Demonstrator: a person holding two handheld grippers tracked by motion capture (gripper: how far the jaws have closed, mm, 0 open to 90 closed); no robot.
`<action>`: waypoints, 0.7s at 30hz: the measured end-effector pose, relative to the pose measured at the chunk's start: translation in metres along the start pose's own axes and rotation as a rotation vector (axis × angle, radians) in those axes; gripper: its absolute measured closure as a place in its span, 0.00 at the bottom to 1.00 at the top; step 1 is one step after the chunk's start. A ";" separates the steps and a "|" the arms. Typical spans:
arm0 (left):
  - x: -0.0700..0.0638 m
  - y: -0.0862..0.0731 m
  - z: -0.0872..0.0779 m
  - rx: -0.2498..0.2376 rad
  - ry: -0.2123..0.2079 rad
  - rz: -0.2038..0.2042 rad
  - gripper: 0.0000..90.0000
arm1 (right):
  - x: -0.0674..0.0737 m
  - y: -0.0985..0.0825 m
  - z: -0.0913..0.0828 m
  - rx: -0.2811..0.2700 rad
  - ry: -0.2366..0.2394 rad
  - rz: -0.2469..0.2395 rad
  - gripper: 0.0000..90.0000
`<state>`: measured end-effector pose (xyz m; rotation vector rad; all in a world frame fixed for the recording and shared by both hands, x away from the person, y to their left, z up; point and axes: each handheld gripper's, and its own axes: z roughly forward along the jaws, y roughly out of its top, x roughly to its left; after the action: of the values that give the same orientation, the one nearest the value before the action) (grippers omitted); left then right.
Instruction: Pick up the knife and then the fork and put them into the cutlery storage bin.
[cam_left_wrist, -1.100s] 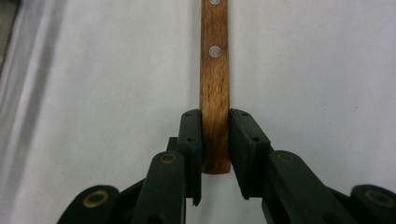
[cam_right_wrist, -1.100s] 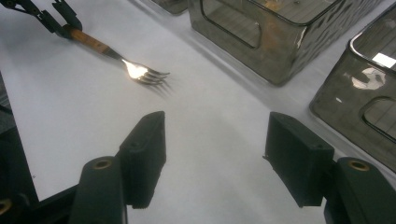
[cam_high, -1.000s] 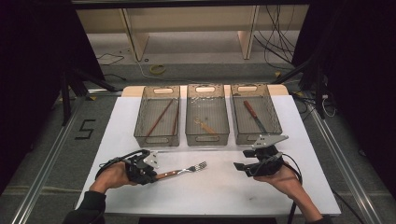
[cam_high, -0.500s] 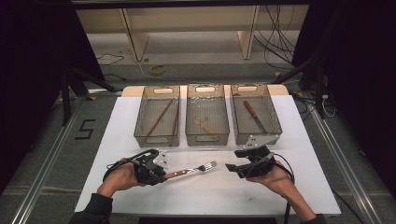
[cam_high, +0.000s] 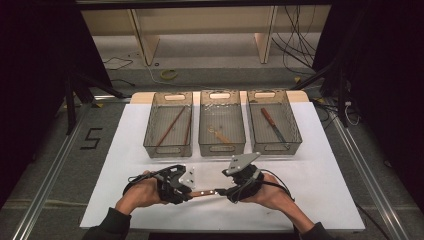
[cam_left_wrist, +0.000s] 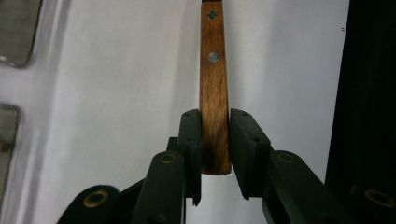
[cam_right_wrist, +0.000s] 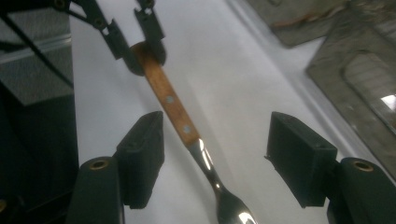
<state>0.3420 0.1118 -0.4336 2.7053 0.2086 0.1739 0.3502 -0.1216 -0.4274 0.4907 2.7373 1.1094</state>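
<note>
Fork (cam_right_wrist: 187, 135) handle clamped in left hand-held gripper (cam_left_wrist: 215, 140); right hand-held gripper (cam_right_wrist: 215, 158) wide open around neck; bins (cam_high: 222, 131) beyond.

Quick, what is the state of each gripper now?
Left gripper: closed on the wooden-handled metal fork.
Right gripper: open, jaws either side of the fork, not touching it.

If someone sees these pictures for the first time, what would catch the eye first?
First, the fork with a wooden handle, held above the white table near its front edge: the left gripper is shut on the handle's end, and the right gripper has open jaws on either side of the fork's neck. Behind stand three clear bins in a row, each with a utensil inside.
</note>
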 end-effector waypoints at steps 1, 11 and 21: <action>-0.001 0.002 0.000 0.000 -0.006 0.000 0.83 | 0.001 0.001 0.004 0.017 0.009 -0.023 0.41; -0.011 0.020 -0.002 0.000 -0.019 0.062 0.83 | 0.017 0.001 0.036 0.133 0.081 -0.156 0.43; -0.015 0.025 -0.007 -0.004 -0.022 0.082 0.83 | 0.020 -0.004 0.045 0.171 0.106 -0.227 0.71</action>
<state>0.3294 0.0896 -0.4187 2.7118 0.0909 0.1678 0.3420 -0.0876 -0.4626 0.1374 2.9037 0.8752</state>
